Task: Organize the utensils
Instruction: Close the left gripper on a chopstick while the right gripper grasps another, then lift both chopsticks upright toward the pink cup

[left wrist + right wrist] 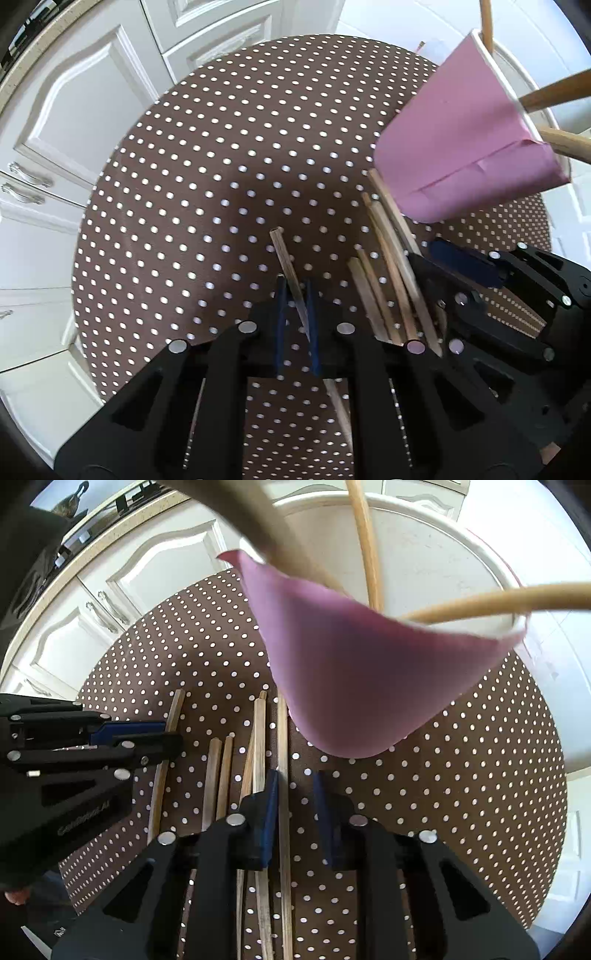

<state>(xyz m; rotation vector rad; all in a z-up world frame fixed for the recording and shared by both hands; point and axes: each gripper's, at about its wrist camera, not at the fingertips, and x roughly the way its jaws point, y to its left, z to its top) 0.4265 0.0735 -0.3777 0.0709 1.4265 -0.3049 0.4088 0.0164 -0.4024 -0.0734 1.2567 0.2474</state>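
On a round table with a brown polka-dot cloth point(221, 147) point(480, 775) lie several wooden chopsticks point(388, 258) point(218, 775). My left gripper point(294, 284) point(171, 733) is shut on one chopstick point(286, 254) point(173, 712), which runs up between its blue pads. My right gripper point(296, 775) point(432, 251) points down over the pile. Another chopstick point(282, 738) lies between its pads, against the left pad, with a gap to the right pad. A pink paper cup point(461, 147) point(351, 672) behind the pile holds wooden utensil handles point(554, 92) point(369, 554).
White kitchen cabinets point(74, 110) point(129, 583) with metal handles stand beyond the table's far and left edge, under a speckled countertop point(92, 546). Bare cloth stretches to the left of the pile in the left wrist view.
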